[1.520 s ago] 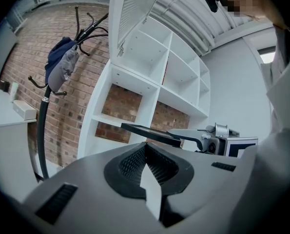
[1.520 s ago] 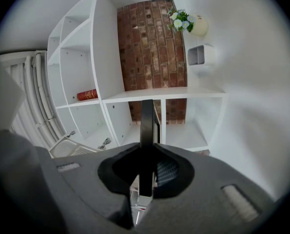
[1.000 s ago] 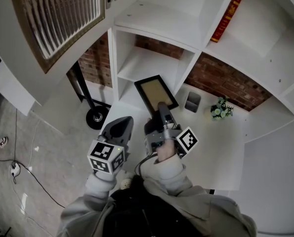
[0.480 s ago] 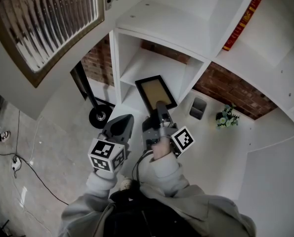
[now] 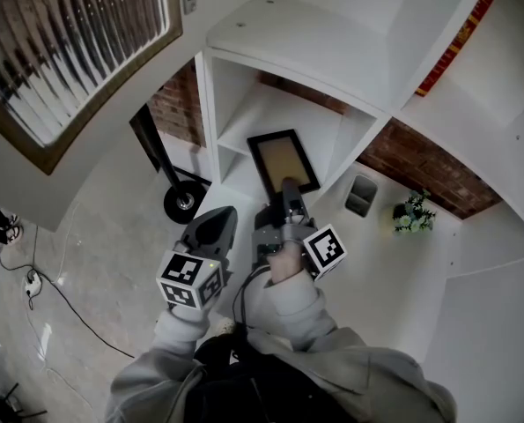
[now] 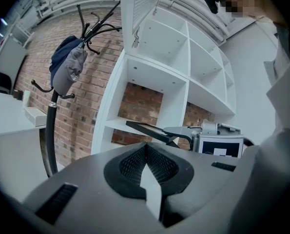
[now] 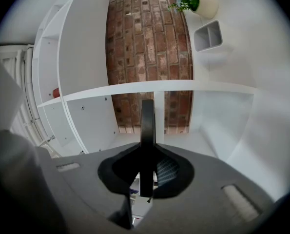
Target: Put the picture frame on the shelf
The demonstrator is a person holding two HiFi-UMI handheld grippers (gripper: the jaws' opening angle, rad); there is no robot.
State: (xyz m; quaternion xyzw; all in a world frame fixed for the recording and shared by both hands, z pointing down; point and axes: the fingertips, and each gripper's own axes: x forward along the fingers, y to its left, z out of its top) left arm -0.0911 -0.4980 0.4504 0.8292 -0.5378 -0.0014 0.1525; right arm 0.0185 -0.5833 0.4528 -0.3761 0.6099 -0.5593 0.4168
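Note:
The picture frame (image 5: 284,160), black-edged with a tan pane, is held flat at the mouth of the white shelf unit's (image 5: 290,49) lower cubby. My right gripper (image 5: 289,189) is shut on its near edge. In the right gripper view the picture frame (image 7: 147,130) shows edge-on as a dark upright strip clamped between the jaws, pointing into the cubby with the brick back wall. My left gripper (image 5: 212,228) hangs to the left and lower, shut and empty. The left gripper view shows the picture frame (image 6: 149,129) and the right gripper beyond it.
A small grey organiser (image 5: 361,195) and a potted flower (image 5: 413,215) stand on the white desk (image 5: 394,280) to the right. A red book (image 5: 460,35) stands on a higher shelf. A black coat stand (image 5: 160,148) with a round base (image 5: 184,203) is at the left.
The right gripper has carried the picture frame a little further up and toward the lower cubby. The left gripper has stayed where it was.

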